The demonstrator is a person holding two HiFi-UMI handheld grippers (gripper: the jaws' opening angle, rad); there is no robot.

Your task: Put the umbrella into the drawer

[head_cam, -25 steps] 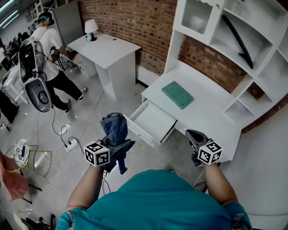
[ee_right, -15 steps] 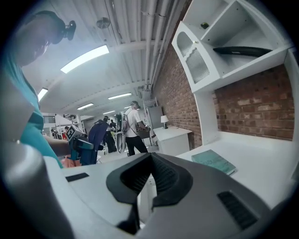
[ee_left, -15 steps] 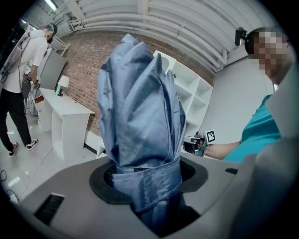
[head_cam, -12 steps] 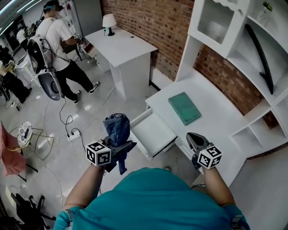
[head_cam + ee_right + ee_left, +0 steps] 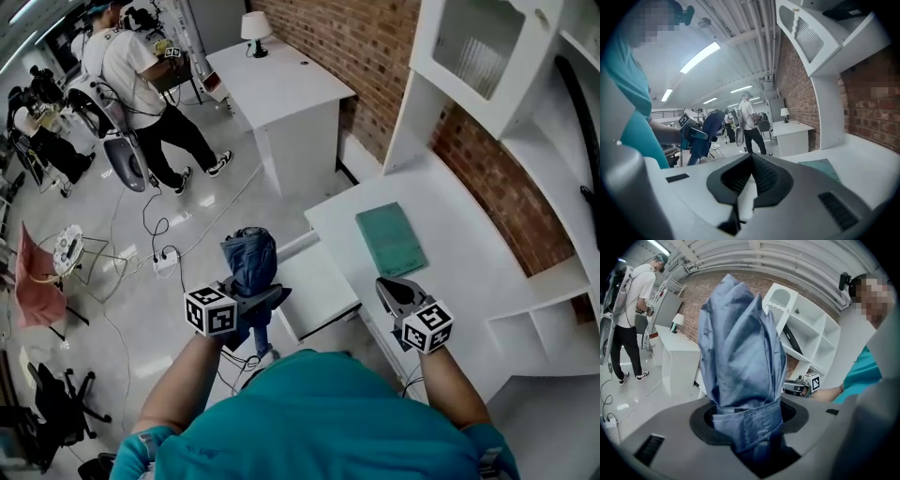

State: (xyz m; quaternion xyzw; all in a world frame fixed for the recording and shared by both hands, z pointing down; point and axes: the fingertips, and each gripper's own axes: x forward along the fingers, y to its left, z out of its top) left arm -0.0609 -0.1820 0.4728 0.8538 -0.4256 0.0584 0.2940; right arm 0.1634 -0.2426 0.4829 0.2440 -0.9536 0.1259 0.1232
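My left gripper (image 5: 262, 300) is shut on a folded blue umbrella (image 5: 249, 264), clamped low down near its strap, with the bundle standing up above the jaws (image 5: 740, 343). It hangs just left of the open white drawer (image 5: 323, 292), which is pulled out of the white desk (image 5: 450, 216). My right gripper (image 5: 393, 292) hovers over the desk's front edge to the right of the drawer, jaws shut and nothing in them (image 5: 751, 157). The right gripper view also catches the umbrella (image 5: 707, 129) off to the left.
A green book (image 5: 392, 239) lies on the desk behind the drawer. White shelving (image 5: 487, 66) rises against the brick wall. A second white desk with a lamp (image 5: 255, 26) stands further back. A person (image 5: 141, 75) stands beyond it; cables and a power strip (image 5: 167, 260) lie on the floor.
Both grippers have come closer to the desk. The umbrella now hangs right beside the open drawer's left edge. The right gripper has moved in over the desk front.
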